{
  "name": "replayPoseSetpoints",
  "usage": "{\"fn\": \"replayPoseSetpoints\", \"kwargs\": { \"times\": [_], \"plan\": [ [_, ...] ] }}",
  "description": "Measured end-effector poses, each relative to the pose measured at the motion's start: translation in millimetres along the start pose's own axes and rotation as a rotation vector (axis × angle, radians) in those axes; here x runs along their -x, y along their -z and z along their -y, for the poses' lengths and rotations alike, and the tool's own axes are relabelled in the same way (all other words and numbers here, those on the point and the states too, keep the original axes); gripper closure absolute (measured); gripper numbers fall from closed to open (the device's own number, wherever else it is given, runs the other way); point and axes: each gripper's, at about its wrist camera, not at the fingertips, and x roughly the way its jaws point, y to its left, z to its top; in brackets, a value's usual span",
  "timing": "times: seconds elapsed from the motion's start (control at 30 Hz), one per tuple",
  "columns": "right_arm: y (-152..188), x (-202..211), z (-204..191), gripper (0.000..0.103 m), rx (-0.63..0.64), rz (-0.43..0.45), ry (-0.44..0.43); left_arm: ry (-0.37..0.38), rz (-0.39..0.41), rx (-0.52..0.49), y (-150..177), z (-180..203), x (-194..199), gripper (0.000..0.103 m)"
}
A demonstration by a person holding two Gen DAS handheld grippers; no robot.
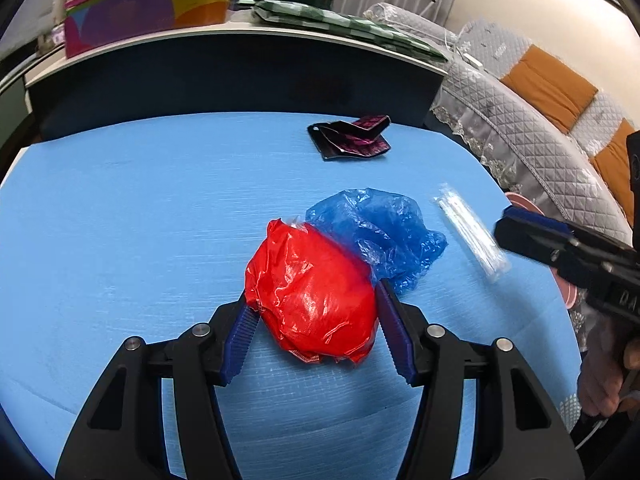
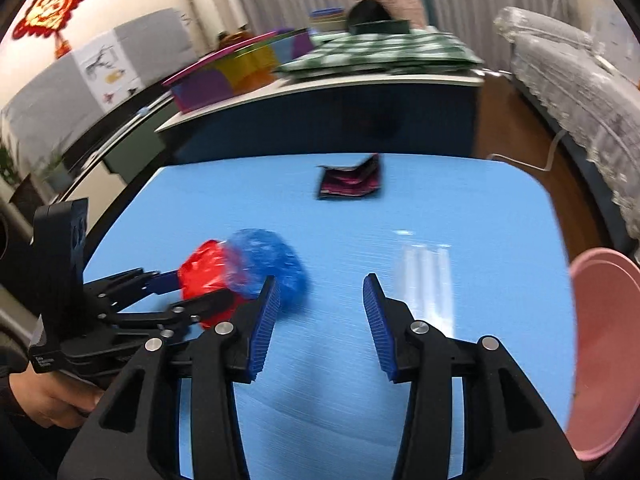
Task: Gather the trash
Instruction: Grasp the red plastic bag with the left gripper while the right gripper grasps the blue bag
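Right now your left gripper has the crumpled red plastic bag between its ribbed blue pads, which press it from both sides, so that piece counts as grasped but not yet carried off. Your right gripper stands partly open with nothing between its jaws, only bare blue foam mat beneath them.

Touching the red bag on its far side lies the crumpled blue plastic bag, loose. Just to the right of that, near the mat's edge, rests the clear plastic sleeve, also loose. Farther back, well apart from the rest, sits the folded black and magenta wrapper.

Beside the mat's right edge stands the pink plastic basin, seemingly the place for the trash; nothing shows inside it. So by my reckoning you are early: one piece in hand, three left.
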Motion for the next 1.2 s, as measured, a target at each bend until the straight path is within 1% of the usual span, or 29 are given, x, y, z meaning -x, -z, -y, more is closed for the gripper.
{"fn": "replayPoseSetpoints", "kwargs": {
  "times": [0.13,0.23,0.27,0.3,0.33,0.4,0.47,0.6,0.8,1.03,1.2],
  "plan": [
    [-3,-22,-13,0.062,0.023,-0.034,-0.02,0.006,0.011,0.037,3,-6,0,0.046],
    [-3,-37,-17,0.073,0.021,-0.063,-0.039,0.009,0.014,0.044,6,-7,1,0.046],
    [-2,-42,-18,0.081,0.024,-0.073,-0.044,0.007,0.014,0.041,7,-6,1,0.046],
    [-2,-44,-19,0.09,0.027,-0.08,-0.047,0.005,0.015,0.038,7,-6,2,0.046],
    [-1,-47,-21,0.095,0.035,-0.09,-0.055,0.004,0.016,0.036,7,-6,2,0.046],
    [1,-46,-24,0.099,0.052,-0.084,-0.046,0.0,0.016,0.035,6,-5,2,0.047],
    [0,-43,-25,0.1,0.067,-0.069,-0.012,-0.011,0.019,0.033,5,-5,3,0.047],
    [-2,-29,-14,0.101,0.048,-0.038,0.042,-0.041,0.02,0.033,4,-3,5,0.047],
    [-2,-7,-1,0.101,0.03,0.0,0.065,-0.064,0.038,0.03,1,5,13,0.048],
    [-1,22,15,0.101,0.009,0.049,0.08,-0.083,0.074,0.009,0,26,23,0.048],
    [-1,47,31,0.101,-0.02,0.096,0.109,-0.088,0.095,0.027,1,41,26,0.048]
  ]
}}
